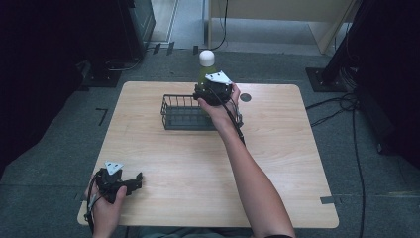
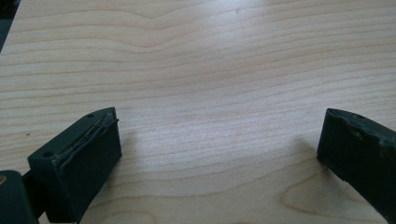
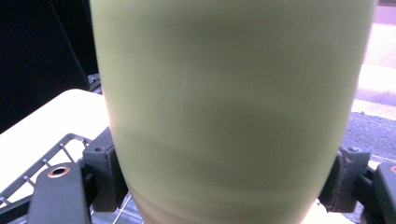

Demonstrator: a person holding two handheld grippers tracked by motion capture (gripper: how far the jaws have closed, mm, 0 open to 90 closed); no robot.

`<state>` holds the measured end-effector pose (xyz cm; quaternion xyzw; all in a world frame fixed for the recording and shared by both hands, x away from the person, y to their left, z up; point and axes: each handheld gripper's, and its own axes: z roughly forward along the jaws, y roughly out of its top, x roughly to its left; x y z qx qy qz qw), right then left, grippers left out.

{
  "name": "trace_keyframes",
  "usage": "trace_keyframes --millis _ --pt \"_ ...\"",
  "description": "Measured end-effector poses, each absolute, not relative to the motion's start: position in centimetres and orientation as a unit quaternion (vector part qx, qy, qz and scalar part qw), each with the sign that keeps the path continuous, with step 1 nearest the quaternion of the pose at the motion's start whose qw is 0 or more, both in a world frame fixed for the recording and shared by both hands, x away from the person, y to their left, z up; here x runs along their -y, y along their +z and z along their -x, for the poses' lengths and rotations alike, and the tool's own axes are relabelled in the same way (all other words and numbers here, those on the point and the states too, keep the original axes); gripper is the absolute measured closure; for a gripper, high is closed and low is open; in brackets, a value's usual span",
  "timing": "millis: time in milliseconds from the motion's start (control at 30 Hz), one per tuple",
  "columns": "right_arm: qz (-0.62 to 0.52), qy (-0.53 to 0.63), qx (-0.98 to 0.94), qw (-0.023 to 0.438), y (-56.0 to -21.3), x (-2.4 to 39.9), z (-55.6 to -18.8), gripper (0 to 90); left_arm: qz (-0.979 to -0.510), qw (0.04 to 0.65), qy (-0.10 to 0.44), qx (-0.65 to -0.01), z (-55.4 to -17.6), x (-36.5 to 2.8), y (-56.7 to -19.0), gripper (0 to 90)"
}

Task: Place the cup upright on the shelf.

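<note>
A pale green bottle [image 1: 203,74] with a white cap [image 1: 206,58] stands upright over the right end of a black wire basket [image 1: 184,113] at the far middle of the table. My right gripper [image 1: 214,89] is shut on the bottle's body [image 3: 233,107], one black jaw pressed against each side, with the basket's wire rim [image 3: 42,163] just below. My left gripper [image 1: 130,182] rests at the table's near left corner. Its jaws stand wide apart over bare wood with nothing between them [image 2: 219,140].
The light wooden table [image 1: 198,163] has a small dark round mark [image 1: 245,97] near its far edge, right of the basket. Grey carpet, cables and dark equipment stands surround the table.
</note>
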<state>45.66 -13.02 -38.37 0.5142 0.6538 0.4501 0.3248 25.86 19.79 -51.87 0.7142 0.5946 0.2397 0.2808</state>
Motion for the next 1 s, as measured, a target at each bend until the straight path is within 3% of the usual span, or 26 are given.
trace_keyframes --millis 1000 --pt "-0.52 0.457 -0.657 0.3 -39.3 14.2 -45.1 18.6 -0.715 0.28 0.239 -0.594 -25.9 -19.8 -51.9 0.0"
